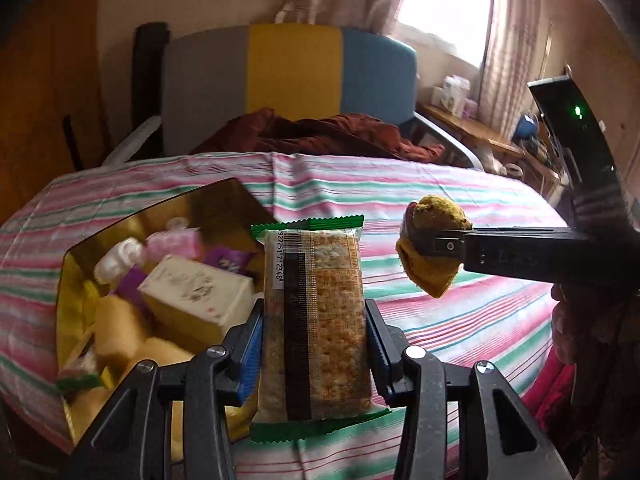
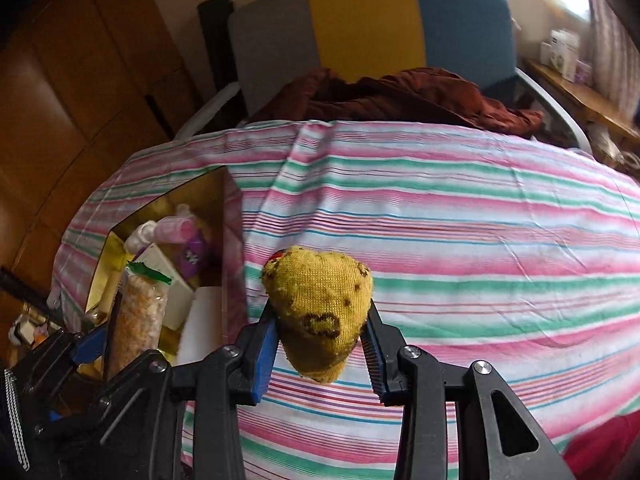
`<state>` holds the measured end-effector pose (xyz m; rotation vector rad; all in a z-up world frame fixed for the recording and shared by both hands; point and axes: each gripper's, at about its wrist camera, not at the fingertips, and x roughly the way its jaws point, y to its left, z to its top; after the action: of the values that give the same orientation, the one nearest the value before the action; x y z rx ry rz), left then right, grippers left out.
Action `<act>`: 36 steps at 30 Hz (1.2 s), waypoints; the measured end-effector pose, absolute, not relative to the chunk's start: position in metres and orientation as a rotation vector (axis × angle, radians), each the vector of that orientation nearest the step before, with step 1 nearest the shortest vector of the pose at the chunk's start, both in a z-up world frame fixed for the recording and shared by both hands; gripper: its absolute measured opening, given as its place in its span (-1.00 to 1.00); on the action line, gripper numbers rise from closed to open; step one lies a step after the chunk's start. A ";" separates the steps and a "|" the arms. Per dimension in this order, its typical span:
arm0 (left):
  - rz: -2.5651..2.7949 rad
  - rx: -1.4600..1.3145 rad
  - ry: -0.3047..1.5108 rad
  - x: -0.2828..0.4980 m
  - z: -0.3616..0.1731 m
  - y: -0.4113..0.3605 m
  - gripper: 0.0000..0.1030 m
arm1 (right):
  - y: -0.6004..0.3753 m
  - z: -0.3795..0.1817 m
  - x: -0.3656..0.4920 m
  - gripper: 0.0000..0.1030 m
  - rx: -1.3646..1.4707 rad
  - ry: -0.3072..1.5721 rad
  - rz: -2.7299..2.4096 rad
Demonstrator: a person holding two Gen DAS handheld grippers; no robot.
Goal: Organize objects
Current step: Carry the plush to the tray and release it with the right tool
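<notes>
My left gripper is shut on a cracker packet with green ends, held upright above the striped cloth, beside a gold box. That box holds several wrapped snacks and a cream carton. My right gripper is shut on a yellow knitted sock with dark spots, hanging above the cloth. In the left wrist view the right gripper comes in from the right with the sock. The right wrist view shows the cracker packet and the left gripper at the lower left, over the gold box.
A pink, green and white striped cloth covers the table. Behind it stands a grey, yellow and blue chair with a brown garment on it. A wooden shelf with boxes is at the right by the window.
</notes>
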<state>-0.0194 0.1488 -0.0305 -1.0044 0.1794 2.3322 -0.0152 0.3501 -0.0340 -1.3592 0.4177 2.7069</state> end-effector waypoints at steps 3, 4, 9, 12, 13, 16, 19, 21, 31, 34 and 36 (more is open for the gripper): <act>2.387 -1.015 0.106 -0.027 -0.023 0.115 -0.11 | 0.335 -0.028 -0.025 -0.24 -1.374 0.383 2.746; 2.406 -1.019 0.083 -0.030 -0.021 0.105 -0.11 | 0.328 -0.026 -0.029 -0.24 -1.381 0.365 2.765; 2.534 -1.061 -0.038 -0.041 -0.018 0.043 -0.12 | 0.301 -0.024 -0.049 -0.24 -1.421 0.275 2.822; 2.579 -1.095 -0.081 -0.045 -0.022 0.019 -0.12 | 0.283 -0.025 -0.064 -0.24 -1.445 0.225 2.849; 2.588 -1.105 -0.095 -0.045 -0.023 0.012 -0.12 | 0.277 -0.025 -0.071 -0.24 -1.450 0.205 2.857; 2.596 -1.121 -0.117 -0.044 -0.027 0.003 -0.12 | 0.263 -0.025 -0.087 -0.24 -1.461 0.156 2.876; 2.589 -1.131 -0.124 -0.044 -0.030 0.005 -0.11 | 0.249 -0.032 -0.106 -0.24 -1.502 0.106 2.883; 2.583 -1.132 -0.120 -0.046 -0.030 0.007 -0.12 | 0.242 -0.040 -0.119 -0.23 -1.540 0.059 2.867; 2.543 -1.135 -0.076 -0.061 -0.038 0.031 -0.12 | 0.241 -0.068 -0.125 -0.03 -1.613 0.090 2.814; 2.536 -1.146 -0.063 -0.063 -0.042 0.036 -0.12 | 0.244 -0.063 -0.118 0.16 -1.593 0.134 2.827; 2.538 -1.160 -0.049 -0.065 -0.045 0.039 -0.12 | 0.246 -0.061 -0.115 0.21 -1.590 0.163 2.839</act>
<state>-0.0653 0.0390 -0.0454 -1.1595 -0.0486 2.5376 -0.1154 0.2455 -0.0614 -1.5896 0.1632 2.8388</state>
